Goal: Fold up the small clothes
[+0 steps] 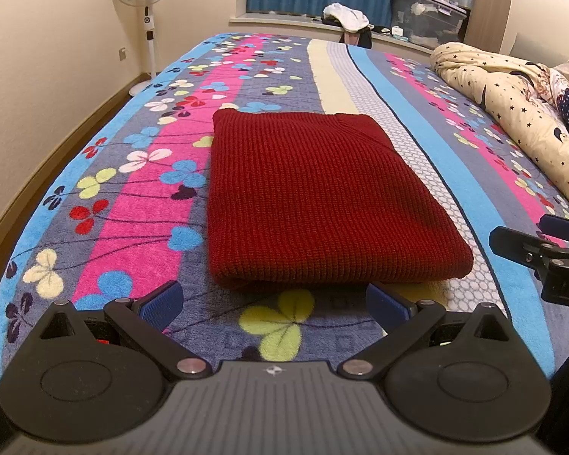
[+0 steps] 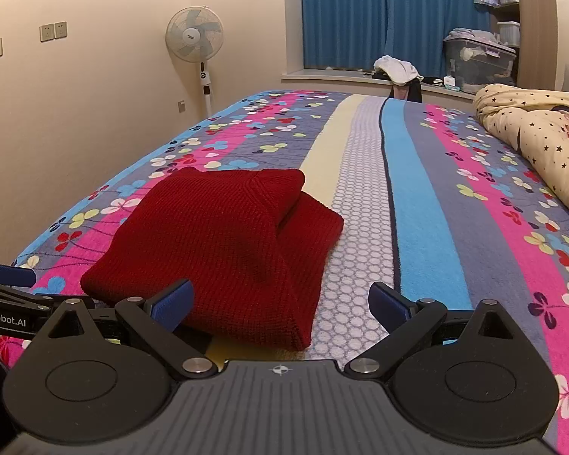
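A dark red knit sweater [image 1: 315, 197] lies folded into a thick rectangle on the bed's patterned blanket [image 1: 140, 212]. My left gripper [image 1: 273, 299] is open just short of its near edge, nothing between the blue pads. In the right wrist view the same sweater [image 2: 223, 242] sits ahead and to the left, its upper layer bulging over the lower one. My right gripper [image 2: 280, 299] is open, its left pad [image 2: 174, 301] close over the sweater's near corner. The right gripper [image 1: 542, 250] also shows at the right edge of the left wrist view; the left gripper [image 2: 7, 288] shows at the far left of the right one.
A rolled cream quilt with stars [image 1: 512, 113] lies along the bed's right side. A standing fan [image 2: 195, 38] is by the wall at the left. Beyond the bed's far end is a ledge with clothes [image 2: 396, 68] and a plastic storage box [image 2: 478, 60]; blue curtains hang behind.
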Demonstrator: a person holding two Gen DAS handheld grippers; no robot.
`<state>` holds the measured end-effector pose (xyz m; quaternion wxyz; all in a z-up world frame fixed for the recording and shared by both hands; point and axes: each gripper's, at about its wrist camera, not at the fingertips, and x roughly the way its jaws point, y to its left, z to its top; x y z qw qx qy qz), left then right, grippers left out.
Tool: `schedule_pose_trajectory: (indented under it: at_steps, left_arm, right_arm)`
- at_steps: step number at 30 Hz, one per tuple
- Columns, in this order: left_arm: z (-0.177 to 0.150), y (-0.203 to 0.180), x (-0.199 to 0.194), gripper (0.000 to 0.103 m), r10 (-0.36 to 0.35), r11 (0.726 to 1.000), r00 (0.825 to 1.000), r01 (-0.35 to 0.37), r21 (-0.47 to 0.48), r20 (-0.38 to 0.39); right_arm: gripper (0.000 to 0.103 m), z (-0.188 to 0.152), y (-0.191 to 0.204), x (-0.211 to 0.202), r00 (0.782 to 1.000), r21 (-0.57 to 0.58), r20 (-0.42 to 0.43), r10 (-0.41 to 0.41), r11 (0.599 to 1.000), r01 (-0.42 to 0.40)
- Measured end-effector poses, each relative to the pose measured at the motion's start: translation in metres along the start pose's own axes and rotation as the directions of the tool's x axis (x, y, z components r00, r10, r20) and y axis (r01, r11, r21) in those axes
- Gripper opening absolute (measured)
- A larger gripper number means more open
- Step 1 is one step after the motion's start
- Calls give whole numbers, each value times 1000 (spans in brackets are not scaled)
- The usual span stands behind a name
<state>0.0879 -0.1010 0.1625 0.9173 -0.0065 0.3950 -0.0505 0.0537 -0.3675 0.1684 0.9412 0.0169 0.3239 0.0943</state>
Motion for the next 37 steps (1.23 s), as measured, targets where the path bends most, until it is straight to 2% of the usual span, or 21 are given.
schedule_pose_trajectory:
  at_steps: [37]
  left_arm:
    - [0,-1,0,103,0,1000,1000,0,1,0]
  right_arm:
    - [98,-3,-1,2,1000,-14,-5,7,1000,-7]
